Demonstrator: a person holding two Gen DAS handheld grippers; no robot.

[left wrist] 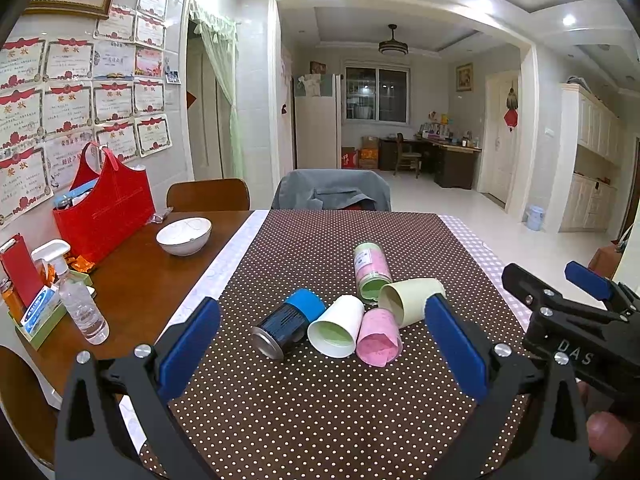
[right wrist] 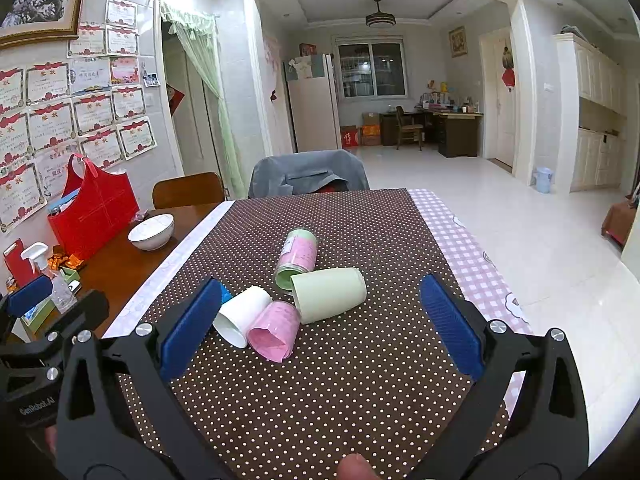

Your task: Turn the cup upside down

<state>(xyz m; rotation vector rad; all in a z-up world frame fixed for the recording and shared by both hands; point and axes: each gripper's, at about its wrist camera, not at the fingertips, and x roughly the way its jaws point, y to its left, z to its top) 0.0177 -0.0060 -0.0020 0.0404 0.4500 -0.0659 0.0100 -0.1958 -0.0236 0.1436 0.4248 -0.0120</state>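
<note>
Both our grippers — left gripper [left wrist: 322,344] and right gripper [right wrist: 320,320] — hang wide apart and hold nothing, just short of the cups lying on their sides ahead, so we should pinch the pale green cup [right wrist: 328,294] by its middle — gently — then tip its mouth down.

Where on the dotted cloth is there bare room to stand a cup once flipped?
Bare dotted cloth lies between the cup cluster and the two open hand-held grippers, left and right. More lies beyond the pink-labelled can, toward the grey-draped chair. It is crowded where the white cup, pink cup and pale green cup touch.
</note>
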